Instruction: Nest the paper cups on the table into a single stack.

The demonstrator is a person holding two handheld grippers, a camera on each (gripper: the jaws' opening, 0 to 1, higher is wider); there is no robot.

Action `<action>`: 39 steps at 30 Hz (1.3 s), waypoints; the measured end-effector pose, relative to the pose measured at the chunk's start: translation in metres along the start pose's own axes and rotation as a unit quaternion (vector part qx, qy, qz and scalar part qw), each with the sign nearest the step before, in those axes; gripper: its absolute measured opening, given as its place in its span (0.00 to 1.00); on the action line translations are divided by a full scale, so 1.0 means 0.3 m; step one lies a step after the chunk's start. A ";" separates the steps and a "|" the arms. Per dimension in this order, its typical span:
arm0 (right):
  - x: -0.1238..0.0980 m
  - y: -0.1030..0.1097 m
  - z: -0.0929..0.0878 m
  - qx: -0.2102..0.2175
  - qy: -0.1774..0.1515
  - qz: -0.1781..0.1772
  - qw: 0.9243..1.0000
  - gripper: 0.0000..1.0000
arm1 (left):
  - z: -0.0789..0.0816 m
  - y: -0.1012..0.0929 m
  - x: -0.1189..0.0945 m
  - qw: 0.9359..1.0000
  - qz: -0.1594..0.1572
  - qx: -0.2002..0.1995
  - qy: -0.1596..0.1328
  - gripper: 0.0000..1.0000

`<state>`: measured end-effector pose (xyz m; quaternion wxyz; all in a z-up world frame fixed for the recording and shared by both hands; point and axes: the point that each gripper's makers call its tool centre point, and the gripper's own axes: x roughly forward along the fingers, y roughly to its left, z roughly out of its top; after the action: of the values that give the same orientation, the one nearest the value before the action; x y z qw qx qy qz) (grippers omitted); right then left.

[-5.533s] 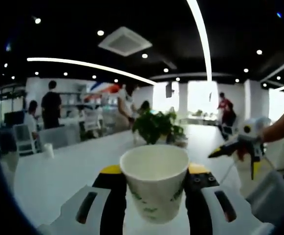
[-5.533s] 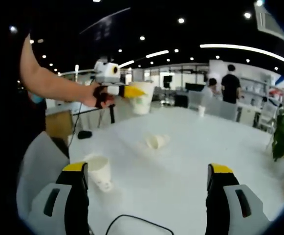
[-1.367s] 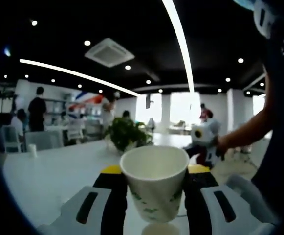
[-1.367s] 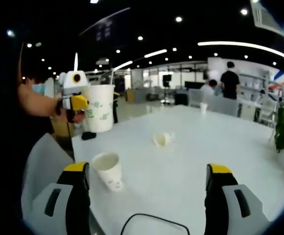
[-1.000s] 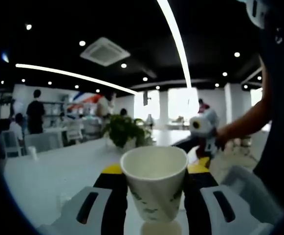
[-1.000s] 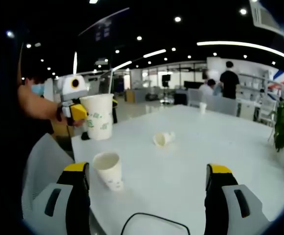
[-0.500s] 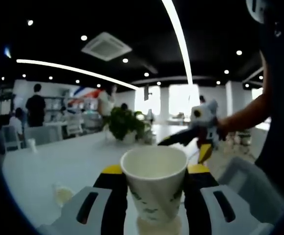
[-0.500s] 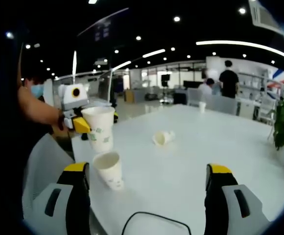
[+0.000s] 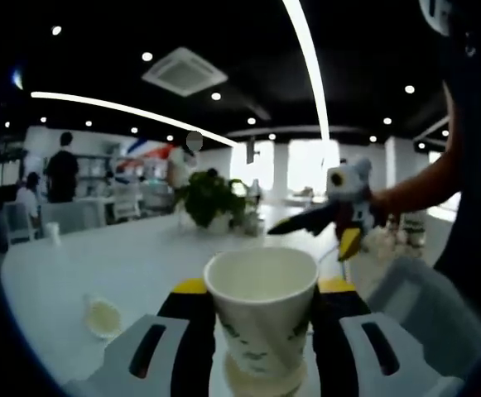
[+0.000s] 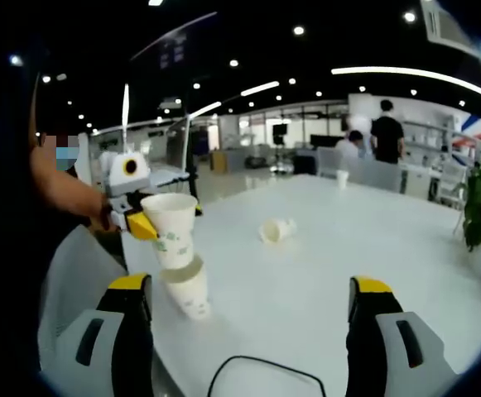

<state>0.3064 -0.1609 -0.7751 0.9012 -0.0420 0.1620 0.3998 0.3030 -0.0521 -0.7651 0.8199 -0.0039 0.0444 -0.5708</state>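
My left gripper clamps held cup, base entering upright cup for nesting. My right gripper spread wide, holding nothing.

Four paper cups: one held cup, one standing cup under it, one cup on its side, one far cup. Two tools: left tool, right tool. One plant. One white counter.

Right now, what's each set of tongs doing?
Left tongs: shut on a paper cup, over another cup.
Right tongs: open, holding nothing.
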 end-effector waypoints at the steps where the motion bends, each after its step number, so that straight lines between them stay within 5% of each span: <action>1: 0.000 -0.001 0.001 0.000 0.000 0.000 1.000 0.97 | -0.010 0.000 0.003 1.000 -0.001 -0.002 0.002 0.43; 18: 0.003 0.005 -0.022 0.002 0.004 -0.001 1.000 0.97 | -0.139 0.005 0.013 0.999 0.005 -0.005 0.034 0.44; 27: -0.001 0.001 -0.023 0.002 0.005 -0.001 1.000 0.97 | -0.163 0.006 0.009 0.999 0.008 -0.002 0.049 0.44; 33: 0.002 -0.002 -0.027 0.003 0.007 0.001 1.000 0.97 | -0.215 0.014 0.016 0.996 0.014 0.022 0.088 0.45; 36: 0.004 -0.003 -0.026 0.002 0.007 0.001 1.000 0.96 | -0.205 0.012 0.018 0.997 0.014 0.008 0.078 0.46; 39: 0.006 -0.004 -0.024 0.002 0.007 0.002 1.000 0.96 | -0.245 0.024 0.014 0.993 0.018 0.026 0.110 0.47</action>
<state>0.3065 -0.1621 -0.7825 0.8993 -0.0427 0.1691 0.4010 0.3056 -0.0504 -0.8390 0.8197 0.0810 0.1197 -0.5542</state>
